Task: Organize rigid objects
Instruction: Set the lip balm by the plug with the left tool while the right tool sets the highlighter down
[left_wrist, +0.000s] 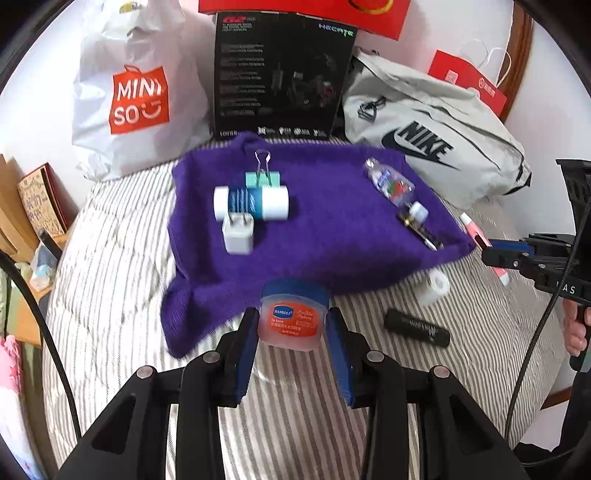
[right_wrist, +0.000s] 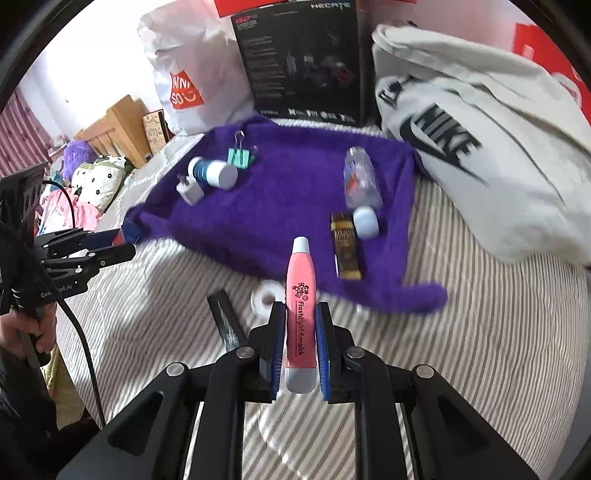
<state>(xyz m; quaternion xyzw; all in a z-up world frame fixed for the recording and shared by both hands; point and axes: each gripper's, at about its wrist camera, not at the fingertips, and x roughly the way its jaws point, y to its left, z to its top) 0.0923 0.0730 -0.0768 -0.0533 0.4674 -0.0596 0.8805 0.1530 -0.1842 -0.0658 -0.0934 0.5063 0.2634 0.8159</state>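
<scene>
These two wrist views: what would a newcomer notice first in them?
The bright purple cloth spread on the striped bed, small items scattered on it. In front, the left gripper clamps a small blue-lidded jar, and the right gripper grips a pink flashlight pen. Behind stands a white Miniso bag.

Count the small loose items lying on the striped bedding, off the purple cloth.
2: a white roll at the near edge of the purple cloth and a black tube just beside it. More may be hidden from view.
</scene>
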